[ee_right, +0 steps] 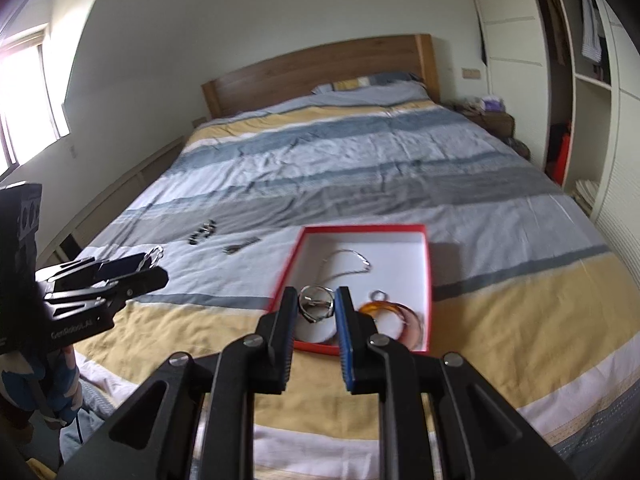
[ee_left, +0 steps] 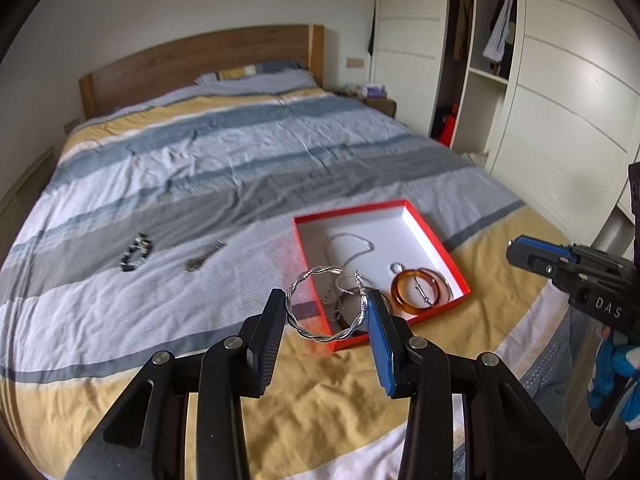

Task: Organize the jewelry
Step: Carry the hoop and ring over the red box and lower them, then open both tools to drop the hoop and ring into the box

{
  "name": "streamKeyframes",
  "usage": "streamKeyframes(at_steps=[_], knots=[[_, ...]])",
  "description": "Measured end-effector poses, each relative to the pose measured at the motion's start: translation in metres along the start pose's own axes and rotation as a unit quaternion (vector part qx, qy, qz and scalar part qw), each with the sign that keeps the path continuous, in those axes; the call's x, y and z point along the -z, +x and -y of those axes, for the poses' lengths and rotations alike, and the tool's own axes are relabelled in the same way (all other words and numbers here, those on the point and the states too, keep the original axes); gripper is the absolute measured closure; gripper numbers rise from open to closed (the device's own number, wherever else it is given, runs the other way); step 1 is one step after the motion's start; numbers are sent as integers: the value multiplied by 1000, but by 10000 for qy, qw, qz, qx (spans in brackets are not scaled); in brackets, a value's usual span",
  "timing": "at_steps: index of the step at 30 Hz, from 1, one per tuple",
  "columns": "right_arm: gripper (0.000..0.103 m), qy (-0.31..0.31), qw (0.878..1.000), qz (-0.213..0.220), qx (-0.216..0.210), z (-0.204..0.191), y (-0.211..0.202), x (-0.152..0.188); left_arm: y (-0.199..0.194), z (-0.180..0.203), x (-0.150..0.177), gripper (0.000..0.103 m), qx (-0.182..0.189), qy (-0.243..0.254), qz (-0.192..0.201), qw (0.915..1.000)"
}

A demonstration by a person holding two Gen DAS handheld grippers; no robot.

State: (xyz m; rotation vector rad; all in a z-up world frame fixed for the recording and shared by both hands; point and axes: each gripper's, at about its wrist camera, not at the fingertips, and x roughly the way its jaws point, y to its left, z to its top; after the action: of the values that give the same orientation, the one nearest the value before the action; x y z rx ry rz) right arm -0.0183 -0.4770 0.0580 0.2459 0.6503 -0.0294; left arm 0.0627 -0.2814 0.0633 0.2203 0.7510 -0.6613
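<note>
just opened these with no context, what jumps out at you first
The red box near the foot of the striped bed, already holding an amber bangle and a silver chain. The left gripper holds a twisted silver bangle; the right gripper holds a smaller silver ring.
</note>
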Motion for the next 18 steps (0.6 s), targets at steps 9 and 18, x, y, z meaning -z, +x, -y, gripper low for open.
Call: streamKeyframes(at_steps=[9,18], knots=[[85,135,9982,-548,194,46,73,1,99,12,-17,63,191,114,-538,9983],[85,-11,9943,-1058,155,70,174,-22,194,16,-47,63,261,291,-865,9955]])
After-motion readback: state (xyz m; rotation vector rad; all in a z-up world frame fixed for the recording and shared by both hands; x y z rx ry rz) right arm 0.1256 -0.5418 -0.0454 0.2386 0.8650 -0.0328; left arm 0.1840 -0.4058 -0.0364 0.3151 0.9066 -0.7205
